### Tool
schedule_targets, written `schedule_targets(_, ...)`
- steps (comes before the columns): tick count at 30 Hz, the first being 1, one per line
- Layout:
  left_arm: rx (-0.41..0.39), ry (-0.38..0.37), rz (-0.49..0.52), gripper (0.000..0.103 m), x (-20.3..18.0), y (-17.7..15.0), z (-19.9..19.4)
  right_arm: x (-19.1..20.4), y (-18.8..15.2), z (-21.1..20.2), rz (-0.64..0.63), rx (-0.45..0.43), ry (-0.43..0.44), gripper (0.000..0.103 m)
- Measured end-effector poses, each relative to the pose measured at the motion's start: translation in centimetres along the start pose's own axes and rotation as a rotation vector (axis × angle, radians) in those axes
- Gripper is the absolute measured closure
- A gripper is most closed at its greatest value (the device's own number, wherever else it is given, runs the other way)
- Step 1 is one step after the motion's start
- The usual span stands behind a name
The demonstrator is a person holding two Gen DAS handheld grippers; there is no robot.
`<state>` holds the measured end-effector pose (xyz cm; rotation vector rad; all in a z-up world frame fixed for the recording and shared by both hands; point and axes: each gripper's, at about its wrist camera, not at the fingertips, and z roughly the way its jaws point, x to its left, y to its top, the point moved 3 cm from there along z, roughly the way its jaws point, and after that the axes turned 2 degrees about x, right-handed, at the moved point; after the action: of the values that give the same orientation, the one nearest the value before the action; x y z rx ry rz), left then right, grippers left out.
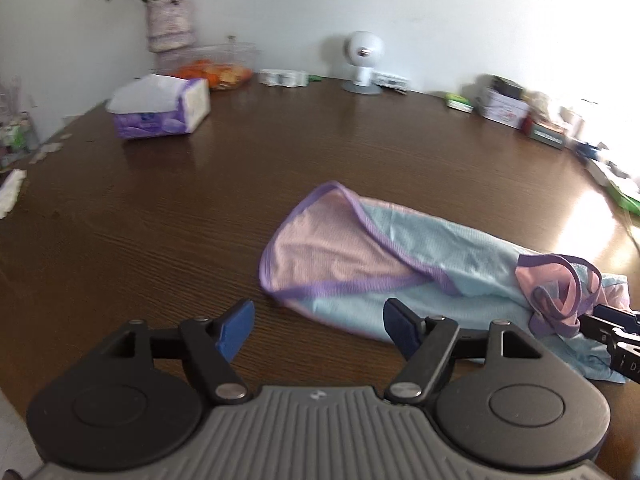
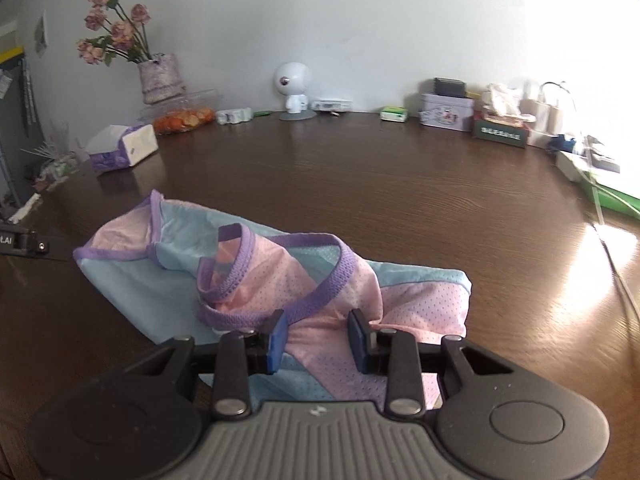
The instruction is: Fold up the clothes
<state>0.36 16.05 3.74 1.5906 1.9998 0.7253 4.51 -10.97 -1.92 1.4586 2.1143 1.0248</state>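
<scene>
Your left gripper is spread and empty; the right gripper straddles the garment; pinch both layers before lifting.

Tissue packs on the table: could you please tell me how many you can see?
1 for certain: the purple-and-white tissue pack at the far left of the table, in front of the flower vase. The cluttered, overexposed right end may hide others.

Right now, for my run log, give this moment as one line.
garment: crumpled on table | left hand-held gripper: open, empty | right hand-held gripper: around pink cloth
</scene>
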Motion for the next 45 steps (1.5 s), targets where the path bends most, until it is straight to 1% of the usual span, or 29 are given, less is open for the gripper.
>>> schedule_targets(5,0.002,-0.113,0.019,0.03,-0.9,-1.4,-0.2,0.1,-2.3,-3.2,0.0,0.041,-0.081,0.072)
schedule_targets(7,-0.007,-0.149,0.008,0.03,-0.9,-1.7,-0.4,-0.3,-2.5,-4.6,0.02,0.079,-0.046,0.072)
schedule_targets(8,-0.013,-0.164,0.001,0.03,-0.9,-1.8,-0.4,-0.6,-2.3,-5.6,0.022,0.083,-0.014,0.072)
schedule_targets(10,-0.027,-0.185,-0.008,0.03,-1.3,-1.4,-0.1,-1.3,-0.7,-7.8,0.011,0.036,0.027,0.068)
schedule_targets(11,-0.034,-0.191,-0.01,0.03,-1.5,-1.0,0.2,-1.5,0.7,-8.1,-0.016,0.007,0.064,0.066)
schedule_targets(13,-0.04,-0.189,-0.024,0.03,-1.9,0.2,1.4,-1.9,3.6,-8.6,-0.068,-0.049,0.138,0.056)
schedule_targets(14,-0.041,-0.186,-0.033,0.03,-2.0,0.9,2.1,-2.1,5.1,-8.9,-0.096,-0.077,0.174,0.055)
schedule_targets(16,-0.043,-0.164,-0.047,0.03,-2.3,2.2,3.6,-1.3,8.7,-5.4,-0.183,-0.065,0.226,0.055)
schedule_targets(17,-0.044,-0.143,-0.044,0.03,-2.5,2.7,4.3,-0.5,10.2,-2.9,-0.234,-0.031,0.241,0.056)
schedule_targets(18,-0.045,-0.116,-0.034,0.032,-2.7,3.1,4.9,0.3,11.8,-0.3,-0.286,0.003,0.255,0.059)
schedule_targets(19,-0.042,-0.097,-0.021,0.038,-3.0,3.4,5.3,1.2,13.1,2.7,-0.335,0.033,0.259,0.06)
schedule_targets(20,-0.042,-0.086,-0.007,0.041,-3.2,3.5,5.6,2.1,13.9,5.3,-0.372,0.07,0.263,0.061)
schedule_targets(21,-0.041,-0.075,0.006,0.044,-3.5,3.5,6.0,2.9,14.6,8.1,-0.396,0.114,0.263,0.065)
schedule_targets(23,-0.019,-0.062,0.016,0.054,-3.6,3.3,6.7,3.7,15.5,12.2,-0.422,0.196,0.274,0.071)
schedule_targets(24,-0.009,-0.058,0.018,0.064,-3.6,3.3,7.2,4.4,15.7,13.6,-0.429,0.222,0.288,0.074)
schedule_targets(27,-0.019,-0.054,0.04,0.072,-3.6,3.5,7.9,4.9,15.5,15.6,-0.431,0.246,0.321,0.074)
schedule_targets(28,-0.019,-0.058,0.047,0.08,-3.6,3.7,8.1,5.0,15.2,16.0,-0.431,0.252,0.324,0.074)
schedule_targets(29,-0.019,-0.063,0.053,0.086,-3.6,4.0,8.3,5.2,15.0,16.4,-0.428,0.26,0.319,0.074)
schedule_targets(30,-0.016,-0.071,0.059,0.093,-3.5,4.3,8.7,5.1,14.9,16.4,-0.419,0.245,0.318,0.083)
schedule_targets(31,-0.012,-0.079,0.064,0.095,-3.5,4.7,9.0,5.1,14.8,16.3,-0.41,0.249,0.308,0.097)
schedule_targets(32,-0.01,-0.086,0.075,0.095,-3.5,5.1,9.4,5.0,14.7,16.2,-0.4,0.253,0.297,0.1)
schedule_targets(34,-0.012,-0.11,0.118,0.097,-4.2,6.7,10.7,4.8,14.6,16.1,-0.371,0.252,0.23,0.103)
schedule_targets(35,-0.014,-0.127,0.136,0.097,-4.5,7.7,11.4,4.3,14.6,16.0,-0.356,0.239,0.173,0.103)
schedule_targets(37,-0.01,-0.167,0.165,0.097,-5.6,10.0,13.3,2.4,14.9,15.9,-0.275,0.222,0.099,0.103)
schedule_targets(40,0.0,-0.213,0.2,0.097,-8.2,13.6,16.5,-2.1,15.7,15.8,-0.104,0.191,-0.006,0.103)
schedule_targets(43,0.0,-0.229,0.228,0.097,-11.3,16.3,19.5,-6.8,16.6,15.1,0.046,0.148,-0.081,0.103)
schedule_targets(44,0.014,-0.225,0.231,0.096,-12.2,16.9,20.5,-8.2,16.9,14.8,0.09,0.133,-0.103,0.103)
schedule_targets(45,0.022,-0.211,0.23,0.091,-12.8,17.3,21.3,-9.3,17.4,14.5,0.117,0.113,-0.124,0.103)
